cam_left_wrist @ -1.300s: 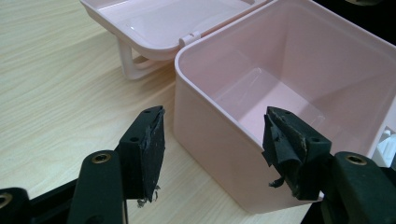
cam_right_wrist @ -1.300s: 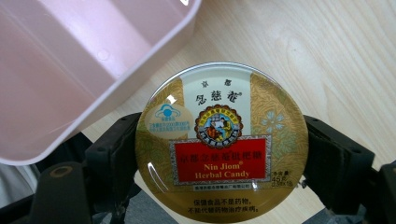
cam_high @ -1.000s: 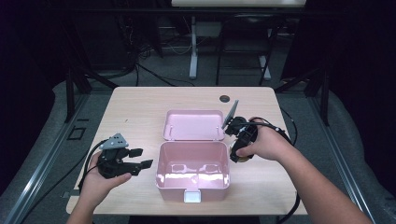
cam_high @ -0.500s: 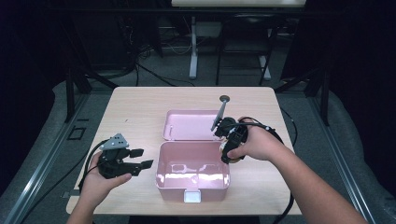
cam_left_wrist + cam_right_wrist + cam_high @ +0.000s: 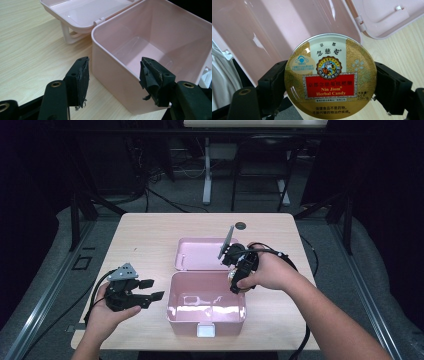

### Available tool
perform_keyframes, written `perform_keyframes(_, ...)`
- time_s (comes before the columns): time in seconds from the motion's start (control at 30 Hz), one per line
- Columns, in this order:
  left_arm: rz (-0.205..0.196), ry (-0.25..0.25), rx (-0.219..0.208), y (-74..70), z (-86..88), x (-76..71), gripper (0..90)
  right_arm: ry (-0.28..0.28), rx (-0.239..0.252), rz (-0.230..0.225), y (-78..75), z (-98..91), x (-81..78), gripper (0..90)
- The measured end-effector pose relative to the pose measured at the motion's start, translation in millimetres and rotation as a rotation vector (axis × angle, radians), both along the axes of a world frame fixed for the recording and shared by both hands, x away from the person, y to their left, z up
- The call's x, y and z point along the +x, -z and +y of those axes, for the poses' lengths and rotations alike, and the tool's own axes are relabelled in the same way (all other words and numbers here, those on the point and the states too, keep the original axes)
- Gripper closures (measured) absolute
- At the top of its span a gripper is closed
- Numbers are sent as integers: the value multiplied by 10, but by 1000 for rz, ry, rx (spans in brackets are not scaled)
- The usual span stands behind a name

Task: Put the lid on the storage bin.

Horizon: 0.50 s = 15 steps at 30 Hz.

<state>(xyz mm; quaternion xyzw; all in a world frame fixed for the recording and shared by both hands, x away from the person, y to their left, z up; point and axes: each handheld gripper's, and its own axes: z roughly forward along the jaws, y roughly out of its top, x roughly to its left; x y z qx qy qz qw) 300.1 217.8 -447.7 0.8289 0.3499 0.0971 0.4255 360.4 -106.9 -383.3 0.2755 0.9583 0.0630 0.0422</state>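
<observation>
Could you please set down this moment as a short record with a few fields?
held item: round candy tin, label reads Nin Jiom Herbal Candy
right gripper: shut on the tin, at the box's right rim
left gripper: open, holding nothing, left of the box
container: pink box, lid open and lying behind it
surface: wooden table

Light wood table (image 5: 150, 235) w/ a dark round grommet (image 5: 241, 225) at far edge. Grey carpet floor (image 5: 165, 205), cables (image 5: 170, 200) beyond. White desk leg (image 5: 206, 175) far centre; surroundings dark.
</observation>
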Motion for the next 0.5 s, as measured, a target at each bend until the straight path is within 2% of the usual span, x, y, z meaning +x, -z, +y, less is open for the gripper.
perform_keyframes(0.5,-4,-2,-2,-3,5,1,406,-54,-11,-5,-49,151,-12,199)
